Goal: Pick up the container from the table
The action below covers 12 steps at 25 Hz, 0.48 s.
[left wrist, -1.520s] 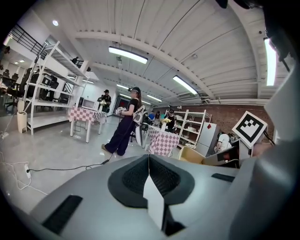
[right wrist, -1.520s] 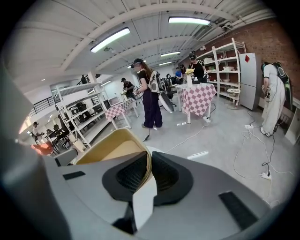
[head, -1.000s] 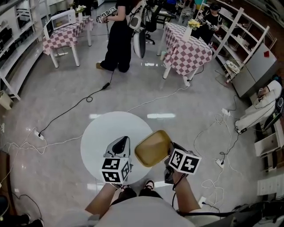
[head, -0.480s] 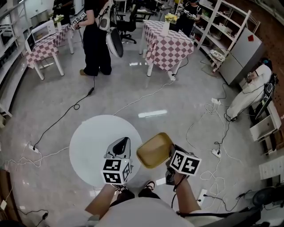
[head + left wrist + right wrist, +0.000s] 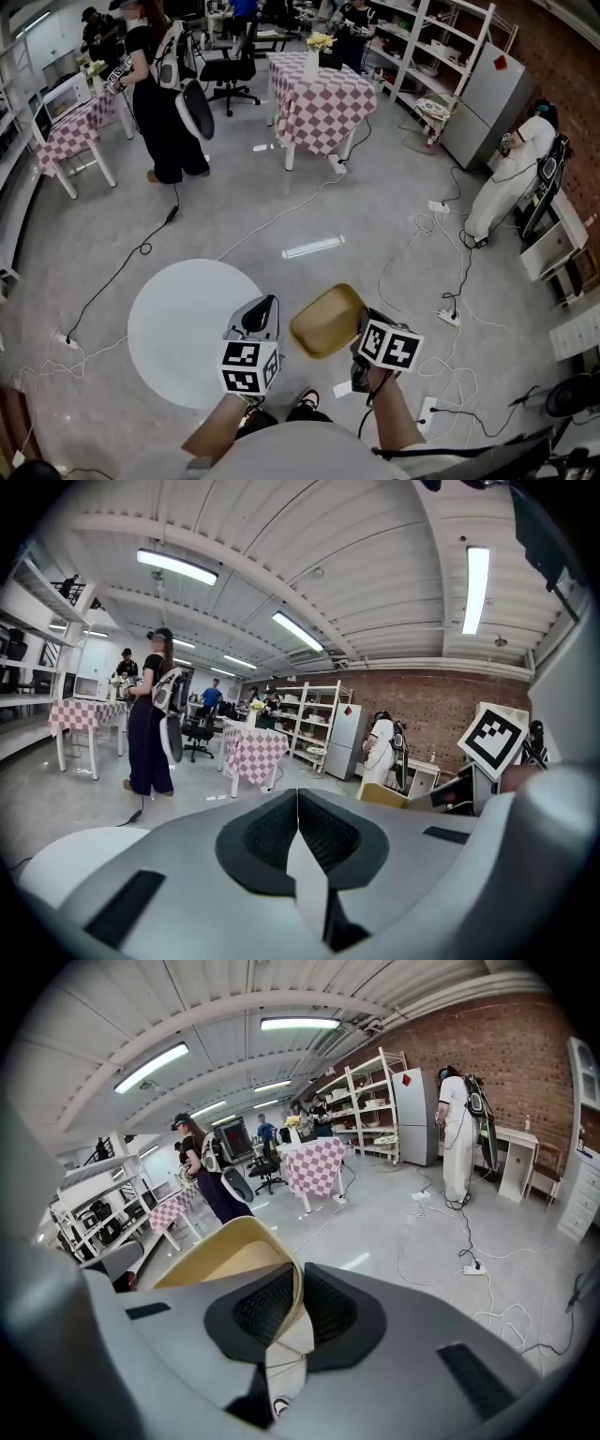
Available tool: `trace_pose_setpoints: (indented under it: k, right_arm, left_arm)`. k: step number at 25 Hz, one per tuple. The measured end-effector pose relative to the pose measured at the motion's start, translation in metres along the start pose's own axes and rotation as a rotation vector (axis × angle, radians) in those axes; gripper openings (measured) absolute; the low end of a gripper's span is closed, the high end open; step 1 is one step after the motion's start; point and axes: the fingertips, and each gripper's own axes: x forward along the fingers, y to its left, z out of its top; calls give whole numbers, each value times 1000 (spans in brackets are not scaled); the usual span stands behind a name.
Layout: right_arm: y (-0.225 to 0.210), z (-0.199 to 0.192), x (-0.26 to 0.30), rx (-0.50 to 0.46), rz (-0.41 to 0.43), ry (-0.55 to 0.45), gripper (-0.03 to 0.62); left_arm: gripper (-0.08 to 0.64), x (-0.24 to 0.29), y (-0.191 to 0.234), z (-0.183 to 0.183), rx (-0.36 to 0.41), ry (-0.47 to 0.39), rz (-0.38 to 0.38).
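A shallow tan container (image 5: 323, 321) hangs over the floor, to the right of the round white table (image 5: 178, 328). My right gripper (image 5: 358, 330) is shut on its near right rim. In the right gripper view the thin rim (image 5: 294, 1290) is pinched between the dark pads, and the container (image 5: 230, 1258) spreads out to the left. My left gripper (image 5: 262, 307) is shut and empty, beside the container's left edge over the table's right rim. In the left gripper view its pads (image 5: 281, 829) meet with nothing between them, and a corner of the container (image 5: 380, 794) shows at the right.
Cables (image 5: 441, 281) trail across the glossy floor on the right, with a power strip (image 5: 448, 317). A person in black (image 5: 155, 103) stands far left near checkered tables (image 5: 319, 89). Shelves and a grey cabinet (image 5: 487, 98) line the right wall. My feet (image 5: 307, 403) are below the grippers.
Both grippers and the held container have swung right, off the table. The table has slid left in the head view, and the container now hangs over the floor.
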Motion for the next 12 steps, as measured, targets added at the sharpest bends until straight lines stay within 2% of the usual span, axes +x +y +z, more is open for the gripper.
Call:
trace_pose_setpoints:
  k: [6,12]
  right_arm:
    - [-34,4,-1,-12,-9,8,55]
    - [-48,7,3,-7,2,9,55]
  left_arm:
    - [17,18,-29,0,22,0,-8]
    - [17,29,-45,1,31,5,-13]
